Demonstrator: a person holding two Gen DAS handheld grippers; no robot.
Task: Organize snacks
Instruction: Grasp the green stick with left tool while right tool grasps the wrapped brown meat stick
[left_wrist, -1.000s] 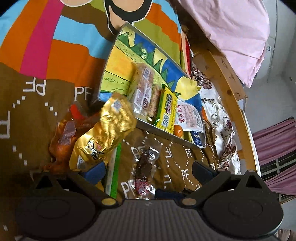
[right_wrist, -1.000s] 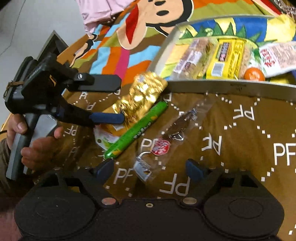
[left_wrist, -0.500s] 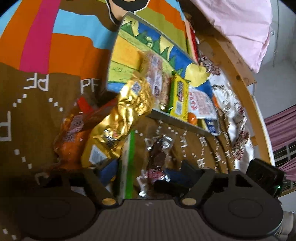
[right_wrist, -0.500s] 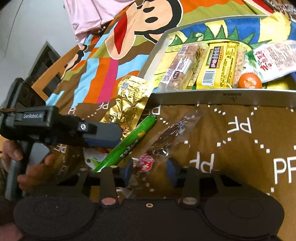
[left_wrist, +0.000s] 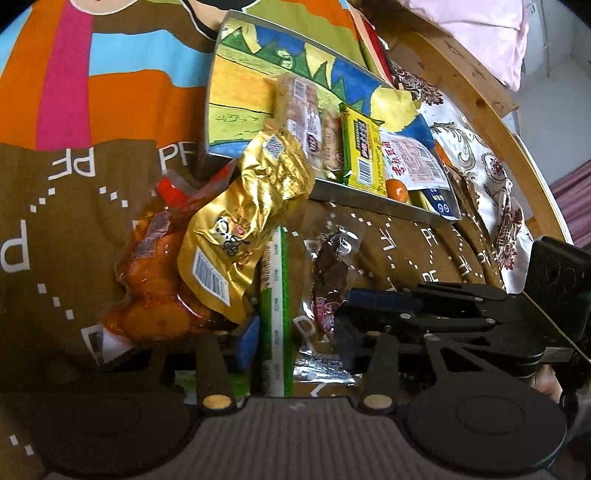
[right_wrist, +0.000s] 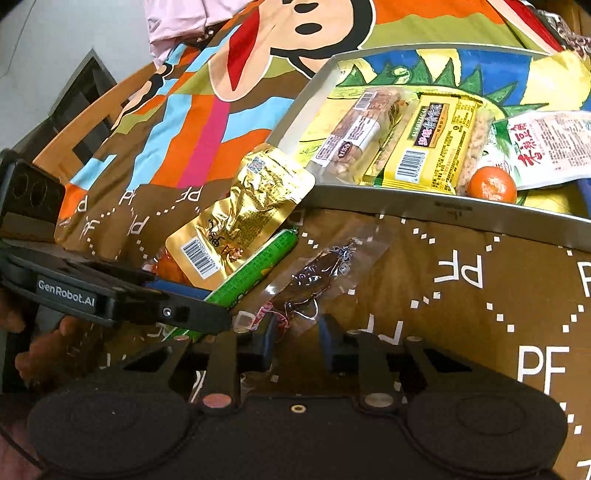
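Right now my left gripper (left_wrist: 291, 336) has just been closing its fingers around the green stick snack (left_wrist: 275, 295), which runs lengthwise between them; I cannot tell whether the pads press it yet. My right gripper (right_wrist: 295, 338) has also been closing, and it pinches the near end of the clear wrapped snack (right_wrist: 314, 284). Beyond both sets of fingers, the gold pouch (right_wrist: 240, 218) leans against the tray's (right_wrist: 424, 201) rim on the bed cover (right_wrist: 461, 314).
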